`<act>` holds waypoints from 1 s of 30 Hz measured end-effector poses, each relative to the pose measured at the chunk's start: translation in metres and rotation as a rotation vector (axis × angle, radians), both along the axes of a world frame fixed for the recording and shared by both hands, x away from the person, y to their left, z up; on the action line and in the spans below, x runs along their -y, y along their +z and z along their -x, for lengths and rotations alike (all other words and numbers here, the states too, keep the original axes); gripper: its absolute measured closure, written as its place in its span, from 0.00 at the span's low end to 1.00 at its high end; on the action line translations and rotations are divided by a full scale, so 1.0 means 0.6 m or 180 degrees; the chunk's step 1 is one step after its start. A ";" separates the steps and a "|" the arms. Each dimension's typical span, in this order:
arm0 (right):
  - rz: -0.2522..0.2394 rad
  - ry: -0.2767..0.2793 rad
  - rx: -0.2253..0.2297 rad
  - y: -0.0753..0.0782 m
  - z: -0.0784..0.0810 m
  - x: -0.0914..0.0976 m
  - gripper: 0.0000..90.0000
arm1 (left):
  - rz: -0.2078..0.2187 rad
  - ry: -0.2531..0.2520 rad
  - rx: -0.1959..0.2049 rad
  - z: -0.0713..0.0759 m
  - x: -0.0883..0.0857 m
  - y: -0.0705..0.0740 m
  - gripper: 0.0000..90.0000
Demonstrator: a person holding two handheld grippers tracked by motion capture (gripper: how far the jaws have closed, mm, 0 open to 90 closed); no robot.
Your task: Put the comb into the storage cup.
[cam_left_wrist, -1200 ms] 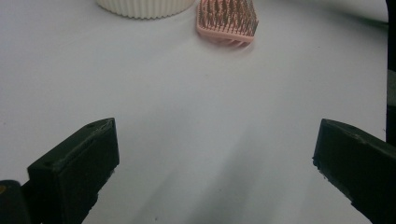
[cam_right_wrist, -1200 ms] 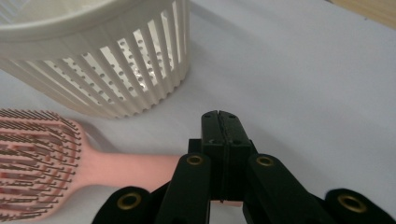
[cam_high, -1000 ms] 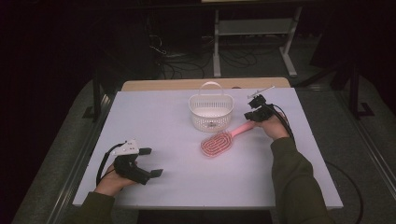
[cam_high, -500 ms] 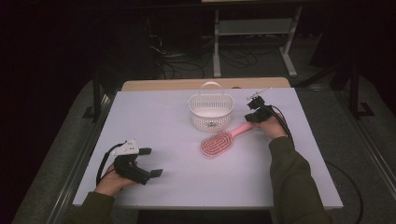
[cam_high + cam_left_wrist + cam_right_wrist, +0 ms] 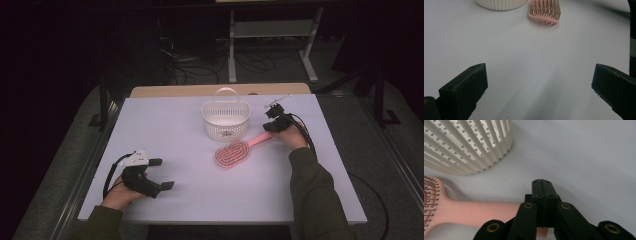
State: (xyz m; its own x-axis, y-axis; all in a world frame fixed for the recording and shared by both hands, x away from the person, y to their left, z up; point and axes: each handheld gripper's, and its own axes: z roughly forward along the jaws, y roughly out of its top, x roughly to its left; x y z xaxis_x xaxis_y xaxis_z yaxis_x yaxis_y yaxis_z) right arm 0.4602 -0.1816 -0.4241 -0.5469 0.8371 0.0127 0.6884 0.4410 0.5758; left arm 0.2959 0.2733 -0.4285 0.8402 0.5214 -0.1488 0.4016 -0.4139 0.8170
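Observation:
A pink hairbrush (image 5: 232, 154) lies bristles up in the middle of the white table (image 5: 170, 125), its handle pointing back right. Just behind it stands a white perforated basket (image 5: 225, 127) with a handle. My right gripper (image 5: 269, 128) rests at the handle's end; in the right gripper view its jaws (image 5: 541, 187) are shut tip to tip, with the pink handle (image 5: 474, 212) running beneath them beside the basket wall (image 5: 466, 145). My left gripper (image 5: 162, 173) sits at the front left, open and holding nothing (image 5: 539, 82). It faces the brush (image 5: 545, 11) and the basket (image 5: 501, 3).
A wooden board (image 5: 215, 90) pokes out past the table's far edge. A metal stand (image 5: 272, 30) and cables lie on the dark floor behind. Bare tabletop stretches between the two hands and along the front edge.

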 end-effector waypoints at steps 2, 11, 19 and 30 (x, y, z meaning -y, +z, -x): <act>0.0008 0.0021 0.0001 0.000 0.002 0.000 0.99 | -0.0002 0.0000 0.0000 0.000 0.000 0.000 0.00; 0.0066 0.0117 -0.0019 0.004 0.010 -0.003 0.99 | -0.0005 -0.0002 -0.0010 0.000 0.001 -0.001 0.00; 0.0063 0.0137 -0.0057 0.002 0.017 0.000 0.99 | 0.0000 -0.0005 -0.0017 0.000 0.001 -0.001 0.00; 0.0047 0.0121 -0.0124 0.001 0.030 0.014 0.99 | -0.0005 -0.0002 -0.0020 0.000 0.001 -0.001 0.00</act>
